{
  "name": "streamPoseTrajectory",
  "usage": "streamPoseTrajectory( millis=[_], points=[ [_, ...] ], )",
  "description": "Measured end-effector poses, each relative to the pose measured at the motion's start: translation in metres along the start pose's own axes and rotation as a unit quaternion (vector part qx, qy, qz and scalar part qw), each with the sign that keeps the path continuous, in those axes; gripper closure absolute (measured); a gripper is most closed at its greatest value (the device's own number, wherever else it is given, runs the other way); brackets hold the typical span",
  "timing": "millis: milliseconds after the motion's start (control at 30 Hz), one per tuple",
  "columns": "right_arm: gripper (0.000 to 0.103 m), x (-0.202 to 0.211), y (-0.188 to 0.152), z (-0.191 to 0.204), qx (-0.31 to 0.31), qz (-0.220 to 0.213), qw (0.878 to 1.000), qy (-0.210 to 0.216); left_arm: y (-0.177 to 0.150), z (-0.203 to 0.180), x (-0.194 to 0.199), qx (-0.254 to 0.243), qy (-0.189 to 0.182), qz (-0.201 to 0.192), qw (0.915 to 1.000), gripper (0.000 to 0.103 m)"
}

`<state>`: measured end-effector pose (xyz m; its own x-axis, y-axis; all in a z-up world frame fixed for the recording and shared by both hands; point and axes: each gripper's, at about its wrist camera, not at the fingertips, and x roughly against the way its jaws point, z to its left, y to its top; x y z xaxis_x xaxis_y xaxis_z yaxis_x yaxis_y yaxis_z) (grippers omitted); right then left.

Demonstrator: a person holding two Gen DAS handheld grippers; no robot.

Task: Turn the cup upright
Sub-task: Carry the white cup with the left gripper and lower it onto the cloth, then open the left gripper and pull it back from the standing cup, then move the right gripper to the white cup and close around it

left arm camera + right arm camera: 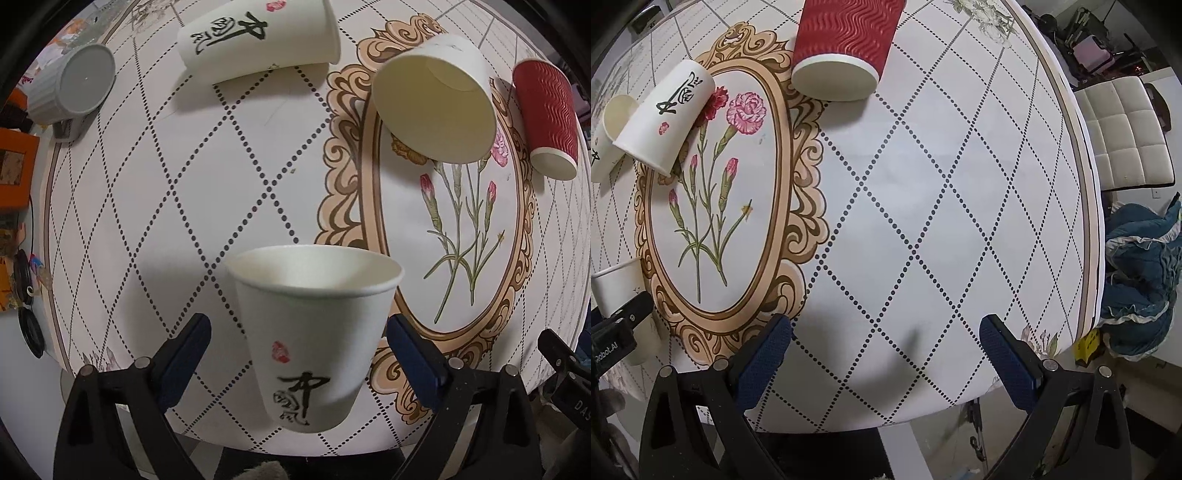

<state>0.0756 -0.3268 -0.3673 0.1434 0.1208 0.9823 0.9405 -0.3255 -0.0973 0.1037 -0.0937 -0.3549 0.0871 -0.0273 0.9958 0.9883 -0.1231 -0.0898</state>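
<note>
A white paper cup [314,332] with black calligraphy stands upright near the table's front edge, between the fingers of my left gripper [297,354]. The jaws are open, with a gap on each side of the cup. The same cup shows at the left edge of the right wrist view [618,291]. My right gripper [886,358] is open and empty above the table's front right part. A red ripple cup [546,118] [844,48] lies on its side. Two more white cups lie on their sides: one with calligraphy [255,40] [600,140], one showing its mouth in the left wrist view [436,99] [665,114].
The round table [960,184] has a dotted diamond pattern and a flower medallion [713,192]. A grey ribbed cup [70,85] lies at the far left. An orange box [14,166] sits off the left edge. A white chair [1123,136] and blue cloth [1141,273] are to the right.
</note>
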Motion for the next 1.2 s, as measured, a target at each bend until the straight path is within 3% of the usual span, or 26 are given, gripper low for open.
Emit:
streamPoseTrajectory(
  millis=[233,500,667,800,1000,1200],
  points=[
    [0.0,0.013,-0.003,0.008,-0.007,-0.008,1.0,-0.002,-0.019,0.019,0.03,-0.007,0.001,-0.018,0.9998,0.006],
    [0.0,0.052,-0.021,0.013,-0.032,-0.032,0.999,-0.002,-0.052,0.029,0.09,-0.04,-0.001,-0.068,0.9969,0.006],
    [0.0,0.084,-0.031,0.018,-0.046,-0.053,0.998,-0.002,-0.041,0.015,0.126,-0.028,-0.004,-0.107,0.9938,0.006],
    [0.0,0.101,-0.04,0.022,-0.051,-0.07,0.996,0.007,-0.037,0.031,0.142,-0.017,0.008,-0.137,0.9904,0.006],
    [0.0,0.113,-0.046,0.053,-0.027,-0.074,0.996,0.032,-0.041,0.081,0.132,0.007,0.044,-0.151,0.9876,0.006],
    [0.0,0.105,-0.049,0.124,0.033,-0.056,0.996,0.058,-0.045,0.133,0.089,0.04,0.061,-0.106,0.9916,0.006]
  ],
)
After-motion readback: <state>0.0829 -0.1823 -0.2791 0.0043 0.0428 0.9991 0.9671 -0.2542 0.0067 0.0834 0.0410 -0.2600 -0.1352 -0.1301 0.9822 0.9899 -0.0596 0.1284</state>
